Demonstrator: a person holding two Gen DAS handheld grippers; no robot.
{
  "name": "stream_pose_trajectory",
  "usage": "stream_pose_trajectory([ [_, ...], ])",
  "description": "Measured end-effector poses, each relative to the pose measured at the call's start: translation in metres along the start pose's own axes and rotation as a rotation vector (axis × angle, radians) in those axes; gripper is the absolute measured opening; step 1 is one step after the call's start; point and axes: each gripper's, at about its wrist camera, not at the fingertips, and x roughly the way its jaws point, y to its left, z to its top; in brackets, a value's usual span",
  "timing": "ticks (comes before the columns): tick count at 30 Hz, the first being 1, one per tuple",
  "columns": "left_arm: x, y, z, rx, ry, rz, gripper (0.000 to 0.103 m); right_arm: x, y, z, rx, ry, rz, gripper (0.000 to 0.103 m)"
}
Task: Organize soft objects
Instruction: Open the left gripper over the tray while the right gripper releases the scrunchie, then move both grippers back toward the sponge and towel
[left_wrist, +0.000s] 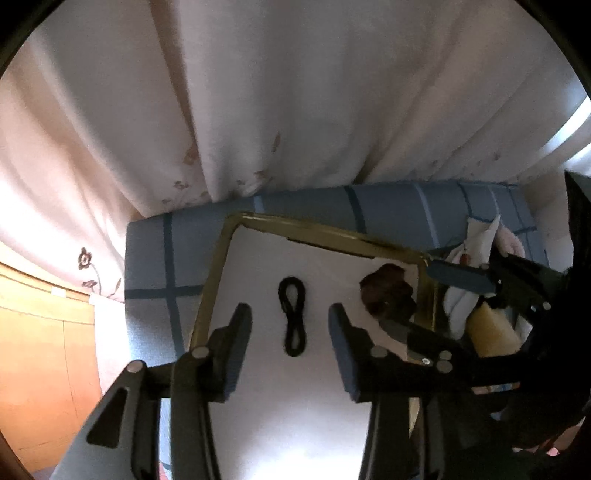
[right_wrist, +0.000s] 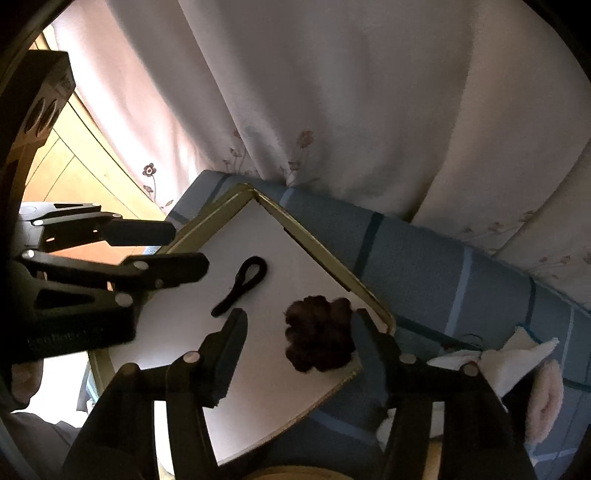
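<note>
Gaping, both claws (left_wrist: 291, 325) (right_wrist: 299, 332) seemingly grip nothing above the tray (left_wrist: 210, 295).

No readable text, labels, brands or numbers anywhere in either view; only faint, illegible embossed lettering on the left gripper (right_wrist: 79, 338) body.

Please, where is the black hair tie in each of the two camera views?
Left wrist view: black hair tie lies on the white tray, centred between the open fingers.
Right wrist view: black hair tie, upper left of the brown scrunchie.
Shared landmark: the tray's gold rim.
</note>
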Motion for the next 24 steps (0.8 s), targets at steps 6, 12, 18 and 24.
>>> stream_pose_trajectory([
  [6, -0.016, 0.0, -0.011, -0.044, -0.007, -0.011, 0.048, -0.033, -0.011, -0.013, 0.051, -0.032, -0.005, 0.061],
  [12, -0.02, -0.031, -0.025, -0.003, 0.009, -0.036, 0.05, -0.073, -0.04, -0.05, 0.171, -0.07, -0.038, 0.061],
  [18, -0.013, -0.074, -0.034, 0.078, 0.036, -0.065, 0.055, -0.108, -0.088, -0.11, 0.354, -0.085, -0.131, 0.061],
  [24, -0.006, -0.121, -0.041, 0.151, 0.064, -0.096, 0.059, -0.126, -0.131, -0.164, 0.493, -0.059, -0.215, 0.061],
])
